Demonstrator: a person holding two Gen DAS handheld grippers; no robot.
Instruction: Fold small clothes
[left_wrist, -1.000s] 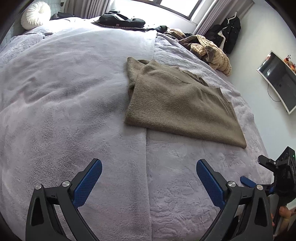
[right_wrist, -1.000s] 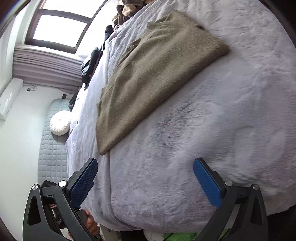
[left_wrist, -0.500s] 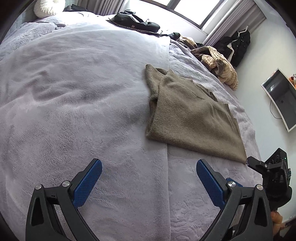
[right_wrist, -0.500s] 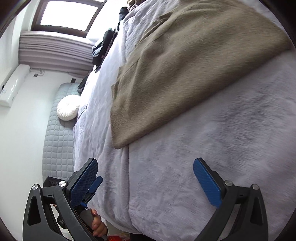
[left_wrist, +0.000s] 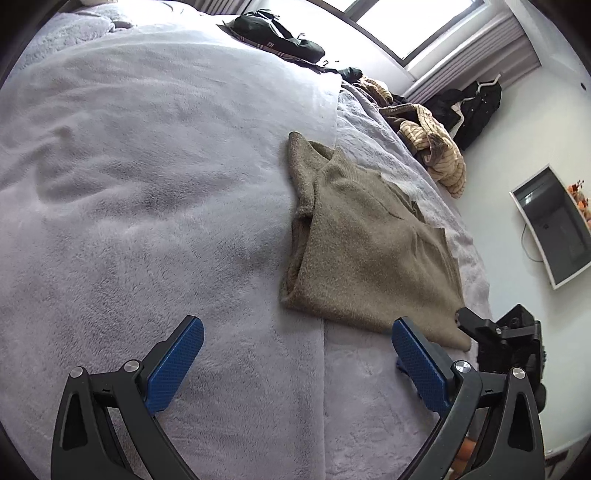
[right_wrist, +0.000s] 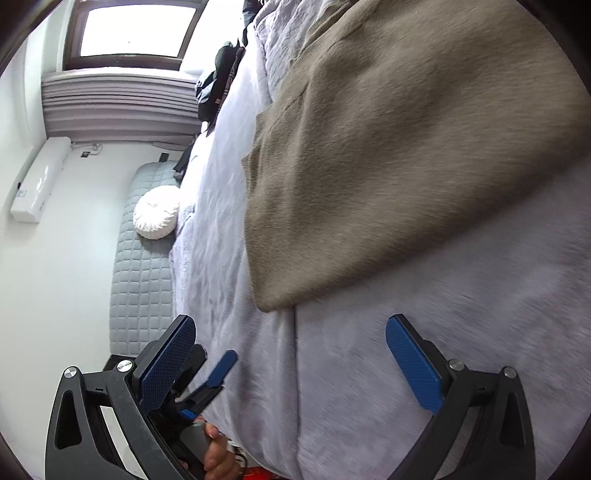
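Both claws spread wide, nothing pinched. The left claw (left_wrist: 295, 354) hovers over a pale lilac fleece blanket (left_wrist: 147, 184) covering the bed, with the olive-brown sweater (left_wrist: 369, 251) lying flat just ahead and to its right. The right claw (right_wrist: 291, 354) faces the sweater's near corner. Behind: a bright window (right_wrist: 136, 29), a quilted grey headboard (right_wrist: 142, 266), a round white cushion (right_wrist: 157, 212), and a heap of clothes (left_wrist: 432, 147).

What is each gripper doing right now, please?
Left gripper: open, holding nothing.
Right gripper: open, holding nothing, near the brown sweater.
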